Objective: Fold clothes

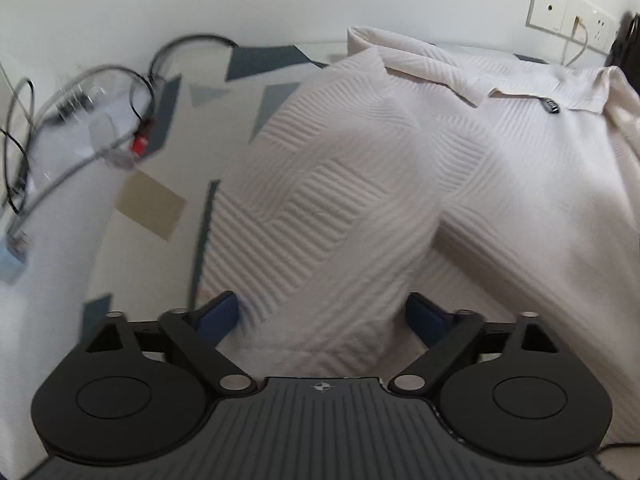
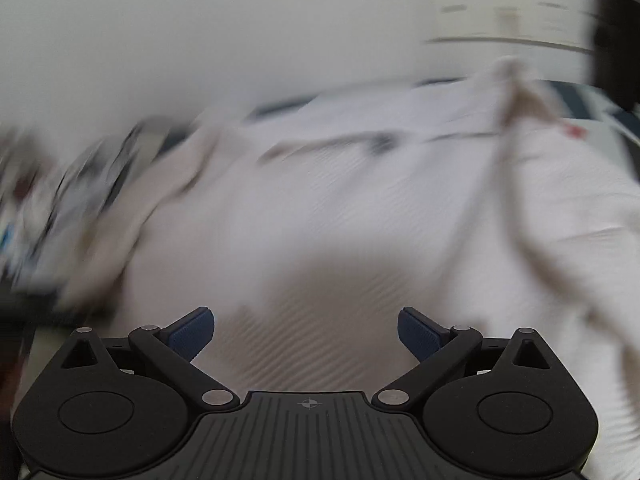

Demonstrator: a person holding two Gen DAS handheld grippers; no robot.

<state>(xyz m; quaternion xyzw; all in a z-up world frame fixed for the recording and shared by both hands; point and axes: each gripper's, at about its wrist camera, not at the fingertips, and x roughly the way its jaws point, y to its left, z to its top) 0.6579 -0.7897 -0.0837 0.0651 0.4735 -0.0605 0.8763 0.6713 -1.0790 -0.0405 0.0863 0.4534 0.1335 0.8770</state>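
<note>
A cream, ribbed-texture garment lies spread over the table, with a collar edge and a small black label at the far right. A raised fold of it runs toward the camera between the blue pads of my left gripper, whose jaws stand apart; a slim gap shows beside the right pad. The right wrist view is heavily blurred. There my right gripper stands wide open just above the same garment, with only flat cloth below its pads.
A patterned tablecloth with grey, blue and tan shapes shows left of the garment. Tangled cables with a red connector lie at the far left. A white wall with a socket plate stands behind. Something dark sits at the right edge.
</note>
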